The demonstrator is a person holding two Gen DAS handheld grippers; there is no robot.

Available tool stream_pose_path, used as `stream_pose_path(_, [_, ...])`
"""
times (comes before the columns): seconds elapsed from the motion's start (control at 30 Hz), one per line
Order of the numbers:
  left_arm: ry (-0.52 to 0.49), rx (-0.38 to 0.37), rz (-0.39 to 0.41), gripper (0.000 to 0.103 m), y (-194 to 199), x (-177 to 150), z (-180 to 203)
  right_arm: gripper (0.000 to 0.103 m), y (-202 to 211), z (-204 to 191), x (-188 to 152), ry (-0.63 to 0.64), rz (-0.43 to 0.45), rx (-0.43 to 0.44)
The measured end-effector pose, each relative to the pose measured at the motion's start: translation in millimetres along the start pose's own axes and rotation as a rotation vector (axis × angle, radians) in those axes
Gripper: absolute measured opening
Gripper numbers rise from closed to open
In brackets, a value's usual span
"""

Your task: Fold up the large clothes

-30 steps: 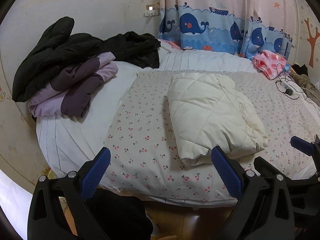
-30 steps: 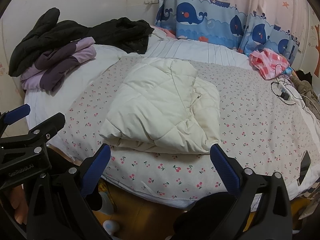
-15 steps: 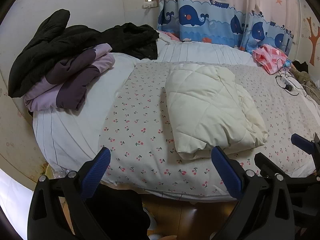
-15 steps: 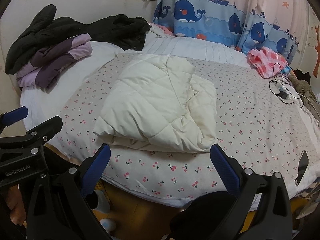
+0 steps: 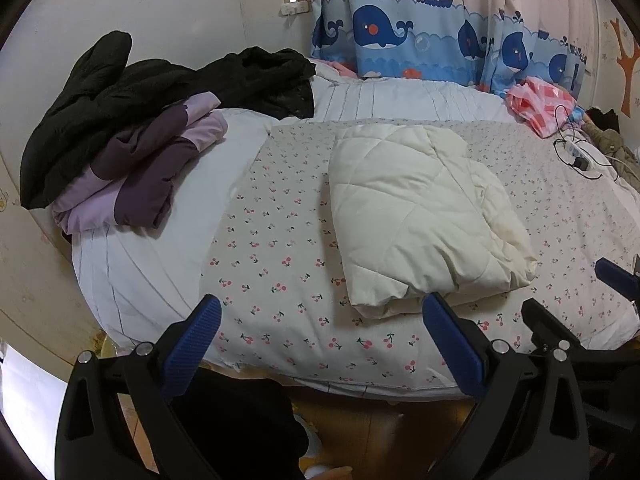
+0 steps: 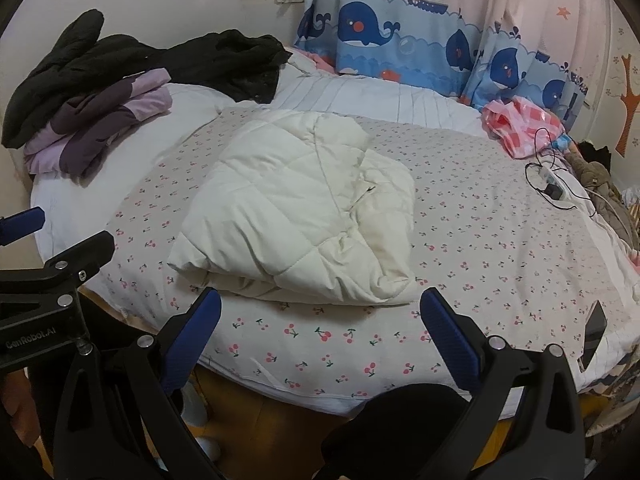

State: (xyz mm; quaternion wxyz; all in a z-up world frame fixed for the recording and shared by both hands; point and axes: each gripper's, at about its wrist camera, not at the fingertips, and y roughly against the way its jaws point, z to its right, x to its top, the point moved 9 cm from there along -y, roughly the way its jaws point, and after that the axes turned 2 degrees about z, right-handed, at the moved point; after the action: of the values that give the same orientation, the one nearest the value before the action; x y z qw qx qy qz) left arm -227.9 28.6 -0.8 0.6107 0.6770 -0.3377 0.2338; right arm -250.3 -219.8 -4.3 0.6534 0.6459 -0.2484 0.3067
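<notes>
A cream quilted jacket [image 5: 420, 216] lies folded into a thick rectangle on the cherry-print sheet [image 5: 280, 264] of the bed; it also shows in the right wrist view [image 6: 304, 208]. My left gripper [image 5: 322, 344] is open and empty, held off the bed's near edge, short of the jacket's front left corner. My right gripper [image 6: 320, 340] is open and empty, held just before the jacket's near edge. Each gripper shows at the edge of the other's view.
A purple jacket [image 5: 140, 172] and black coats [image 5: 160, 84] are piled at the bed's far left. A pink checked cloth [image 5: 540, 104] and a power strip with cables [image 5: 576, 156] lie at the far right. A whale-print curtain [image 5: 400, 32] hangs behind. Wooden floor lies below the bed edge.
Both grippers have drawn back and tilted slightly, so the bed and jacket sit a little farther and higher in view. The jacket has not moved. Both grippers stay open.
</notes>
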Motion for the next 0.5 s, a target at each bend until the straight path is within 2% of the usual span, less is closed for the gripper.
stream_pose_path(0.5, [-0.056, 0.008, 0.007, 0.097, 5, 3, 21, 0.096, 11, 25, 1, -0.058, 0.027, -0.021])
